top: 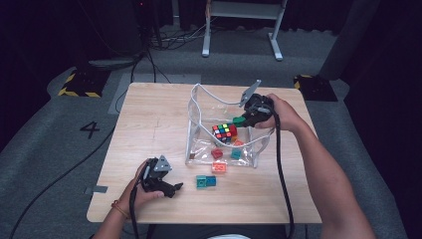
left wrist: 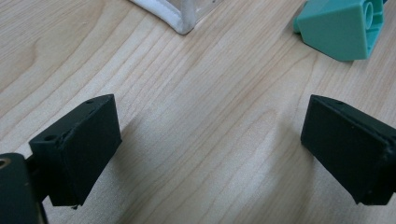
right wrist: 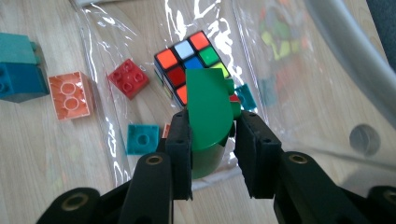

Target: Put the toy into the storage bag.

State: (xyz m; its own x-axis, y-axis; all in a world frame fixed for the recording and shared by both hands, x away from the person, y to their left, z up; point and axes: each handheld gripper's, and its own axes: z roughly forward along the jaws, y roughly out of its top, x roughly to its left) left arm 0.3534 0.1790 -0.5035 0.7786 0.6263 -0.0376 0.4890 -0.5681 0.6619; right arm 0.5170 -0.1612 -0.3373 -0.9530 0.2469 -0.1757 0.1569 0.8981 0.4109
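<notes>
The green block (right wrist: 208, 108), a rounded piece with studs on one side, is clamped between the fingers (right wrist: 180, 140) of the right gripper (right wrist: 212, 154), which close on it from both sides and hold it above the open top of the clear plastic bag (top: 196, 102). Directly beneath it in the right gripper view lies the puzzle cube (right wrist: 189, 58) with its coloured squares, resting on the bag's floor; a red brick (right wrist: 129, 78) lies just beside the cube, and a small teal plate (right wrist: 143, 138) sits nearer the gripper. An orange brick (top: 219, 167) lies at the bag's near edge, and just beyond it on the bare wooden surface (top: 149, 124) a teal brick (top: 201, 182) and a blue brick (top: 211, 181) sit touching. Well apart, near the surface's front left, the left gripper (top: 171, 188) rests low in the person's left hand, its fingers (left wrist: 79, 149) spread wide with nothing but wood grain between them.
</notes>
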